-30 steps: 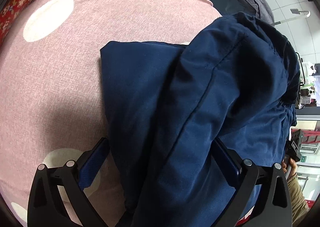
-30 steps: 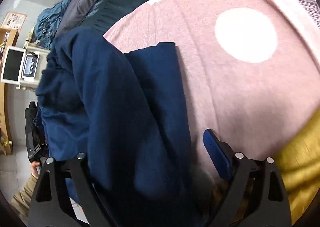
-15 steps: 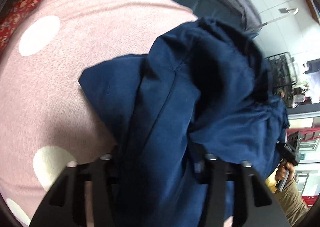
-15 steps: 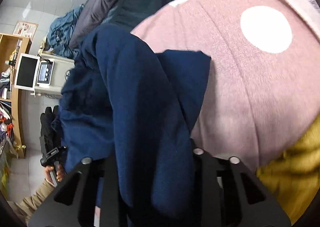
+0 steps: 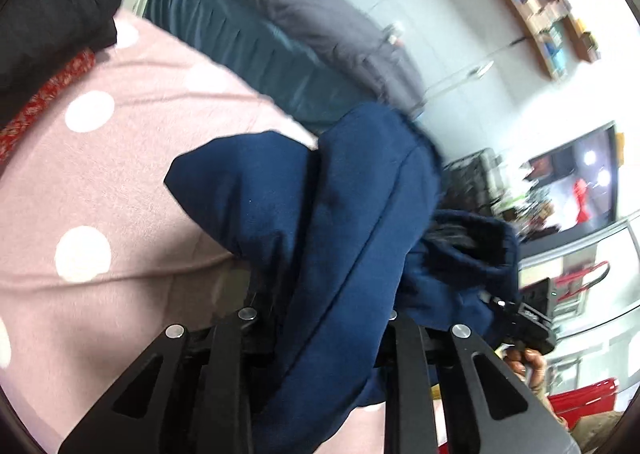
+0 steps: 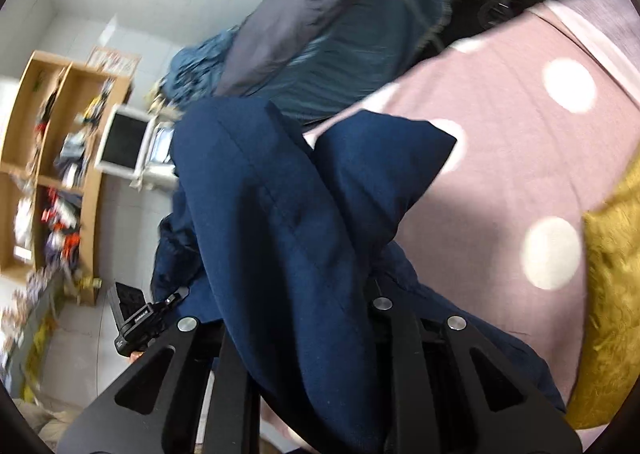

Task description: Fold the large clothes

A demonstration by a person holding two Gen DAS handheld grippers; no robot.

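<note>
Navy garment (image 5: 332,222) fills the mid of our left wrist view, bunched and lifted off the pink spotted bedspread (image 5: 120,182), one folded corner sticking out to the left. Our left tongs (image 5: 320,318) are closing w/ a thick band of that cloth running between the fingers; both pads are hidden under fabric, so the tongs read as clamped on it. Behind the garment lie a grey quilt (image 5: 304,22) and teal bedding (image 5: 248,54); red patterned cloth (image 5: 44,98) sits at the left edge. At lower right we see our other hand (image 5: 528,366) on its black handle.

Right wrist view: same navy garment (image 6: 280,222) hangs in front, a pointed fold reaching right over the bedspread (image 6: 520,158). Our right tongs (image 6: 308,310) are closing too, cloth pinched between the fingers, pads buried in it. Mustard pillow (image 6: 612,286) lies at the right edge, just beside the garment's lower hem. Wooden shelf (image 6: 52,158) stands far left, blurred.
</note>
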